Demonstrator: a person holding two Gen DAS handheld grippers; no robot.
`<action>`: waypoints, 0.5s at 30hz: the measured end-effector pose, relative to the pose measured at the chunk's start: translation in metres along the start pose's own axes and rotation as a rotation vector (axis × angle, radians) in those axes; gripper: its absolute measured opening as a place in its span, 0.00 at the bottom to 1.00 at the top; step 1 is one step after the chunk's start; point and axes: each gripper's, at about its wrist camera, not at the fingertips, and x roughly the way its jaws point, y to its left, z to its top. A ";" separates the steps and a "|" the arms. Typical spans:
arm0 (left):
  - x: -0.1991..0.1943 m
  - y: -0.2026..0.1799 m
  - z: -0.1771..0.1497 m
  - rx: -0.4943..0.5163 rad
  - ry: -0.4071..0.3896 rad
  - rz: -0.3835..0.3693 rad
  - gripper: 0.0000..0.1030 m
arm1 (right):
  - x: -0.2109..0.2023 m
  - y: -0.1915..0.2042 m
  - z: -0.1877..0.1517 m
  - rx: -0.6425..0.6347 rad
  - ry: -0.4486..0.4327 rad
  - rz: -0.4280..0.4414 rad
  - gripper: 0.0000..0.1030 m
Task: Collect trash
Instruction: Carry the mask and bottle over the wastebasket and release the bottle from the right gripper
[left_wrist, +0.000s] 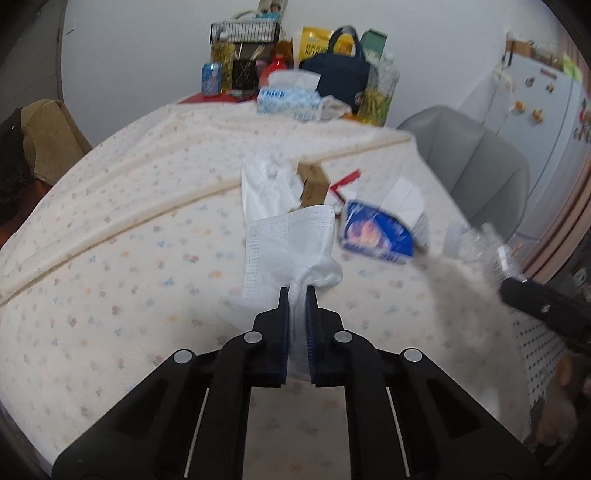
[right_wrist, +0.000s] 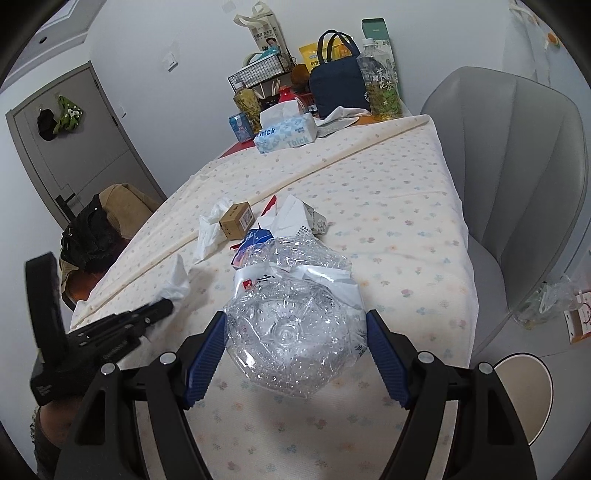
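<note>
My left gripper (left_wrist: 296, 291) is shut on a white face mask (left_wrist: 288, 247) and holds it above the flowered tablecloth (left_wrist: 129, 229). My right gripper (right_wrist: 295, 332) is shut on a crushed clear plastic bottle (right_wrist: 291, 332) held over the table. On the cloth beyond lie a crumpled white tissue (left_wrist: 266, 181), a small brown cardboard box (right_wrist: 236, 219), a blue snack wrapper (left_wrist: 376, 232) and white paper scraps (right_wrist: 295, 214). The left gripper also shows in the right wrist view (right_wrist: 162, 306) at the left with the mask (right_wrist: 175, 280).
At the table's far end stand a tissue box (right_wrist: 286, 133), a navy bag (right_wrist: 338, 85), bottles (right_wrist: 382, 81), a can (right_wrist: 240, 127) and a wire basket (right_wrist: 258, 74). A grey chair (right_wrist: 517, 166) is at the right. A white bin (right_wrist: 524, 391) sits on the floor.
</note>
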 end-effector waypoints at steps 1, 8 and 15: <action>-0.005 0.000 0.002 -0.005 -0.018 -0.015 0.08 | -0.002 0.001 0.000 -0.001 -0.006 0.000 0.71; -0.020 -0.018 0.012 0.002 -0.059 -0.086 0.08 | -0.014 -0.008 0.000 0.013 -0.031 -0.016 0.71; -0.009 -0.059 0.020 0.058 -0.054 -0.156 0.08 | -0.034 -0.032 0.001 0.040 -0.066 -0.053 0.71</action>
